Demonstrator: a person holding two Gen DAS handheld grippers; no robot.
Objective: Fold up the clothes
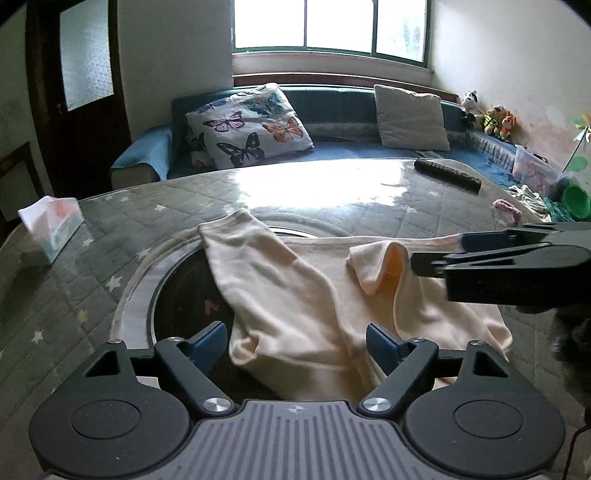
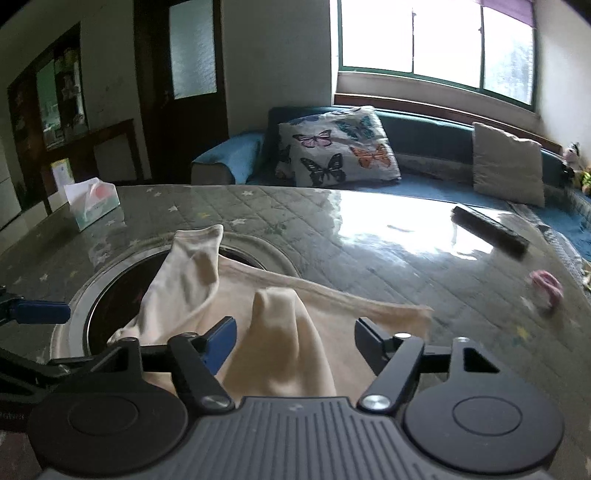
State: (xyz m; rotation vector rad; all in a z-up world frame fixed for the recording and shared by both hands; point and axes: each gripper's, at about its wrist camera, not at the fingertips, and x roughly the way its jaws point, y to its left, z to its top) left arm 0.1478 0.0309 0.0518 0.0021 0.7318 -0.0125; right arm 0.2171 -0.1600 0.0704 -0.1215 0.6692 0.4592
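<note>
The cream-coloured cotton garment lies rumpled near the quilted grey surface's front edge, both sleeves flipped inward but the body unfolded, while the left gripper and right gripper hover with jaws open, empty.

A bright window with a green frame sits in a pale wall. Below it runs a blue sofa bearing a butterfly pillow and a plain pillow. Left of the sofa stands a dark door with frosted glass. Daylight glares on the quilted table before the sofa.
</note>
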